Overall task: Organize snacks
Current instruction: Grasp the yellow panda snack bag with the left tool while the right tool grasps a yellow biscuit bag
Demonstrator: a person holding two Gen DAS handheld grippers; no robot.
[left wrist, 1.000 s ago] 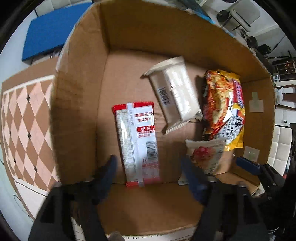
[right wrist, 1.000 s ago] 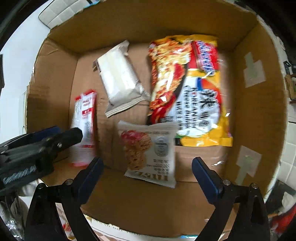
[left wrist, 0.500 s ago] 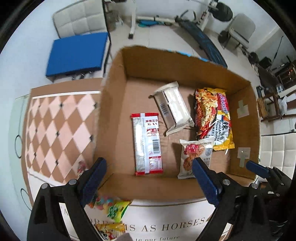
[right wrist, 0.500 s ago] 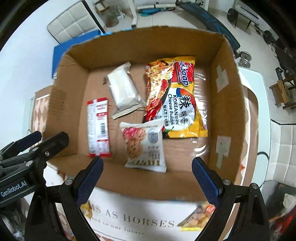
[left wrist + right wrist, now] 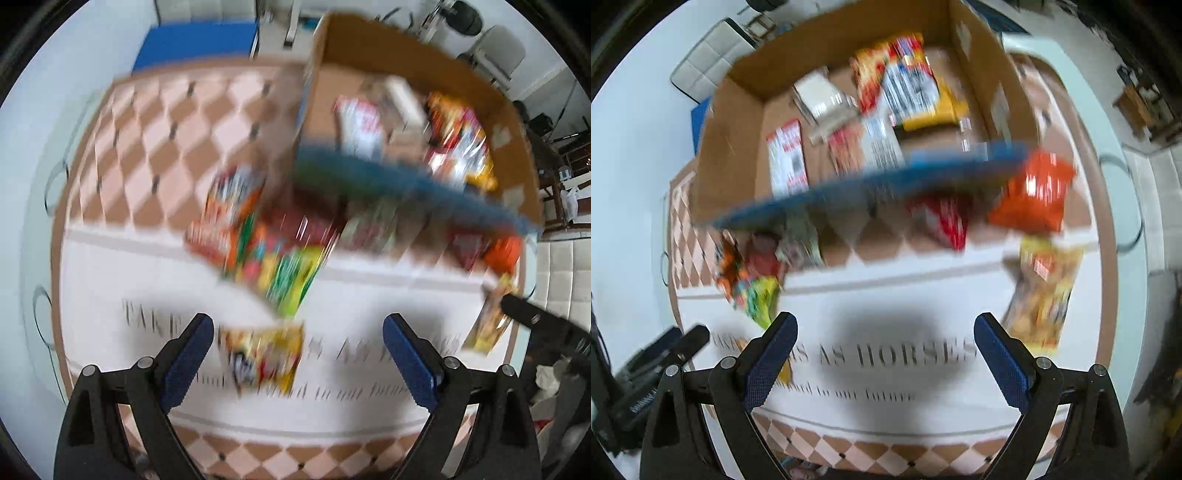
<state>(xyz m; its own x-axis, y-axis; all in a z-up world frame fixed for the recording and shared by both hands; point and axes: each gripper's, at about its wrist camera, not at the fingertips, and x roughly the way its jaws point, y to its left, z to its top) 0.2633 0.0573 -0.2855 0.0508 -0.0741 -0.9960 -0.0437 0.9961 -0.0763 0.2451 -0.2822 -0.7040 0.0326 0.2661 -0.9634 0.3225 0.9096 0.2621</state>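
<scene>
Both views are motion-blurred. A cardboard box (image 5: 517,122) (image 5: 731,147) stands at the far side of the table and holds several snack packs, among them a yellow noodle pack (image 5: 912,85) and a red-and-white pack (image 5: 786,158). Loose snack bags lie on the cloth in front of it: a colourful pile (image 5: 273,254), a yellow bag (image 5: 266,354) between my left fingers' line, an orange bag (image 5: 1034,192) and a yellow bag (image 5: 1045,295). My left gripper (image 5: 297,354) is open and empty above the cloth. My right gripper (image 5: 884,354) is open and empty.
A white cloth with printed lettering (image 5: 886,358) and a checked brown border (image 5: 155,129) covers the table. The other gripper shows at the right edge of the left view (image 5: 543,325) and at the left edge of the right view (image 5: 661,354). A blue mat (image 5: 199,40) lies beyond.
Both grippers have pulled back out of the box and toward the near side of the table. The loose snack bags in front of the box have come into view.
</scene>
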